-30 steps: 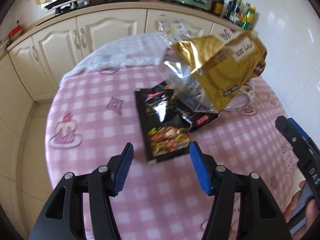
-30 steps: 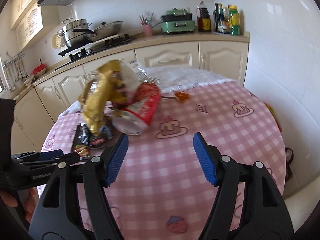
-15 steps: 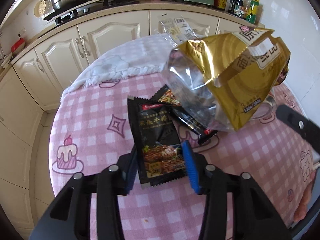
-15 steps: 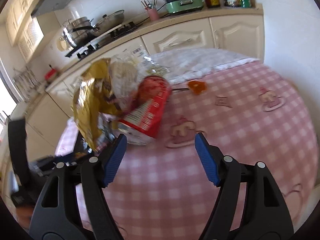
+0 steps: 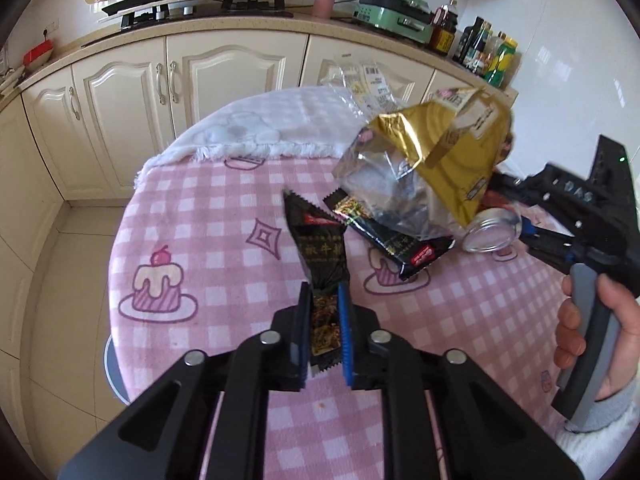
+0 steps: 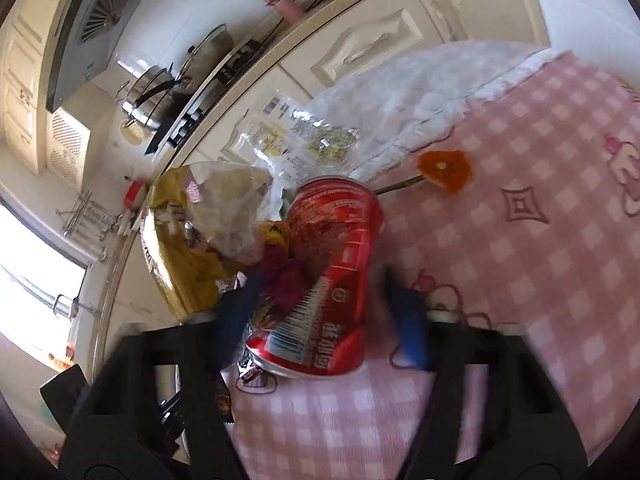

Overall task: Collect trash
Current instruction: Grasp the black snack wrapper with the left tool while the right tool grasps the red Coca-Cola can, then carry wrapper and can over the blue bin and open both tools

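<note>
My left gripper is closing and pinches the near end of a black snack wrapper, which stands crumpled up off the pink chequered tablecloth. A second black wrapper lies just beyond it, under a gold foil bag. A dented red can lies on its side beside the gold bag. My right gripper, blurred and rolled, is closing with the can between its blue pads. A strip of cloth still shows between the can and the right pad.
A clear plastic package with labels lies behind the can on a white towel. An orange scrap on a stick lies to the can's right. A person's hand holds the right gripper's handle. Kitchen cabinets stand behind the round table.
The left jaws have come together on the black wrapper and pulled it up into a crumpled peak. The right gripper has rolled and moved in around the red can, its jaws narrowing.
</note>
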